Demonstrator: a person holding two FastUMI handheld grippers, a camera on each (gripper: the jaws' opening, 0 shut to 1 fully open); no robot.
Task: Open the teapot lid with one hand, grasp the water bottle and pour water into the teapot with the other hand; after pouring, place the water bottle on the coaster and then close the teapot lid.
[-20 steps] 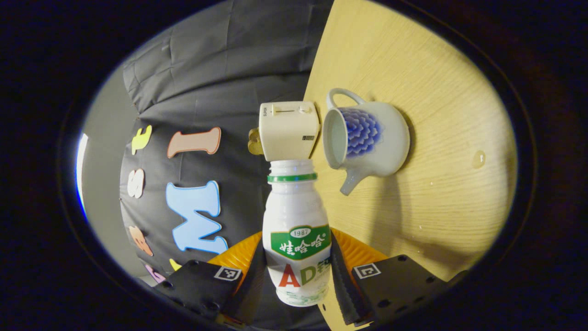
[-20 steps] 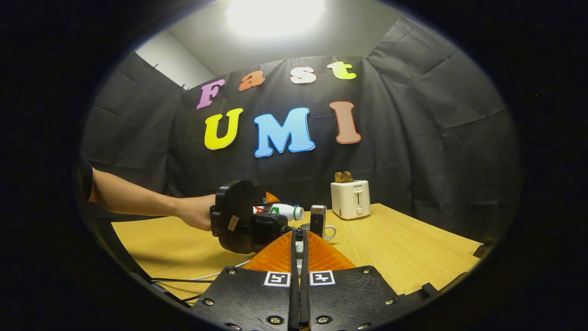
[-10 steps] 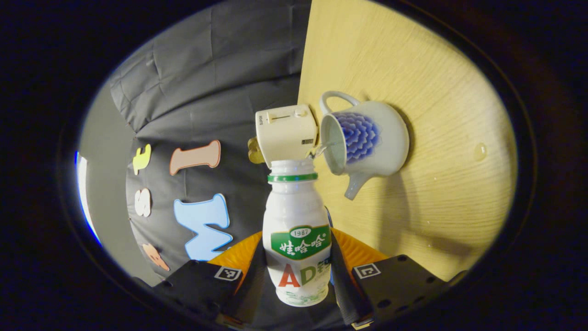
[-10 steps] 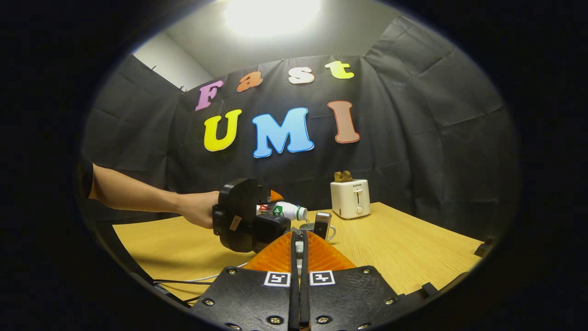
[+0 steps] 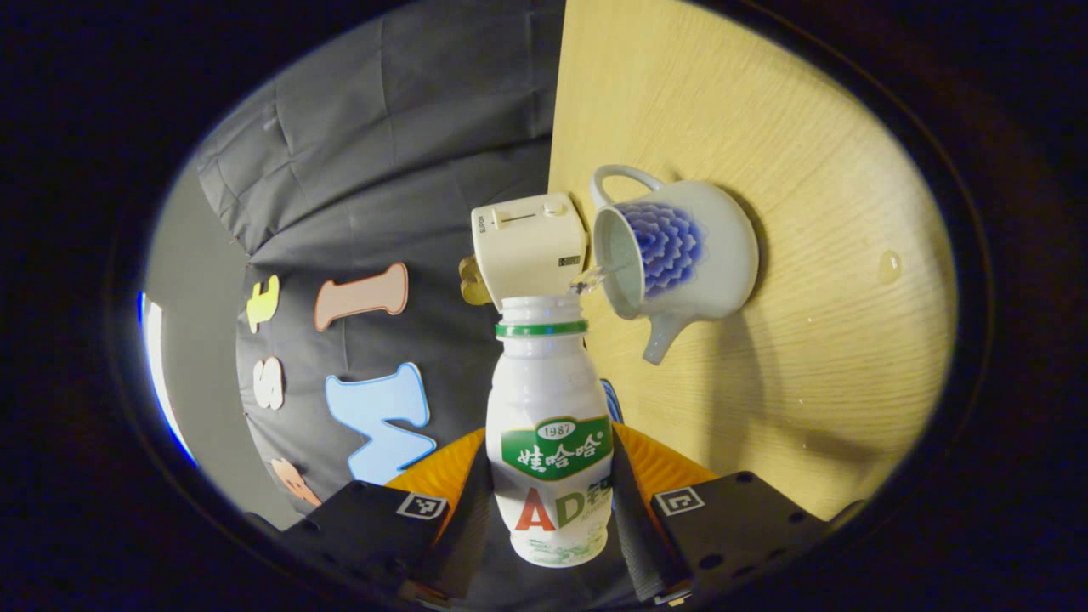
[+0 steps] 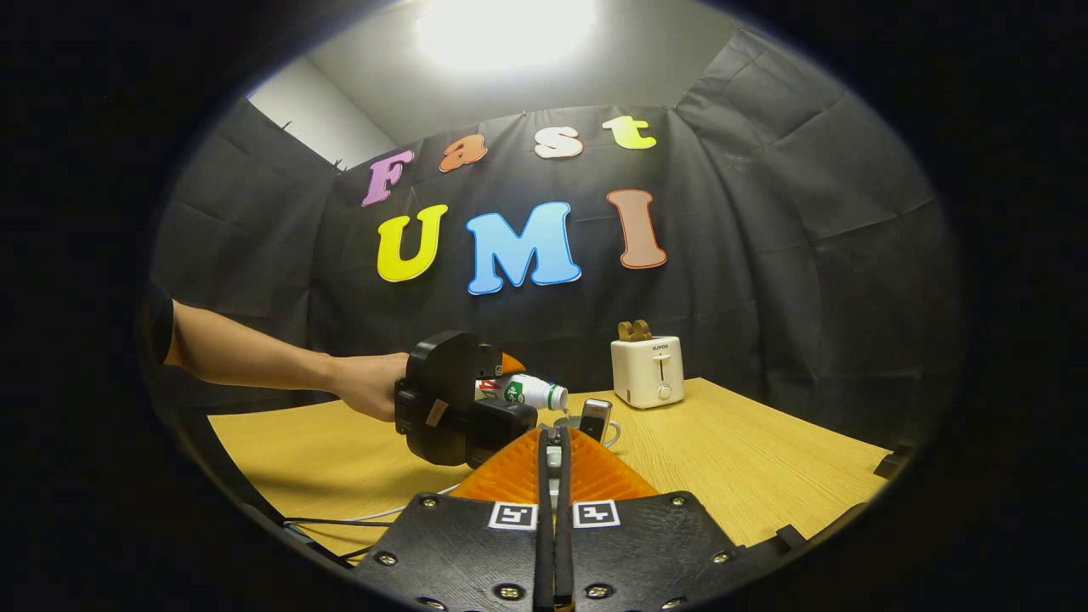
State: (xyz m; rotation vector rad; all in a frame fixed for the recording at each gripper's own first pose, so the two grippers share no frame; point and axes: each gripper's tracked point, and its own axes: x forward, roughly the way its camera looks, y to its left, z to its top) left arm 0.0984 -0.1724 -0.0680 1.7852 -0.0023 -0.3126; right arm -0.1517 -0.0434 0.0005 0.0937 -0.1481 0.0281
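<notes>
- The left gripper [image 5: 551, 501] had its fingers pinching the white plastic water bottle with a green neck ring [image 5: 548, 425] on both sides of the body, the bottle tipped over with its open mouth beside the teapot opening.
- The white ceramic teapot with blue flower pattern [image 5: 680, 255] stood lidless on the pale wooden surface [image 5: 807, 357], at about 1 o'clock from the bottle mouth in the left gripper view; a thin thread of water ran from the mouth into the opening.
- The right gripper [image 6: 552, 476] held its fingers pressed almost together. A small pale item showed between the tips, judged to be the lid knob; this could not be confirmed.
- In the right gripper view, a hand [image 6: 365, 395] held the left gripper at about 11 o'clock from the right fingertips.
- A cream toaster [image 6: 648, 371] stood behind the teapot.
- A water drop [image 5: 887, 267] lay on the surface at 3 o'clock from the teapot.
- Judged progress: lid off, bottle grasped, pouring underway. Outstanding: end the pour, stand the bottle on the coaster, refit the lid.
</notes>
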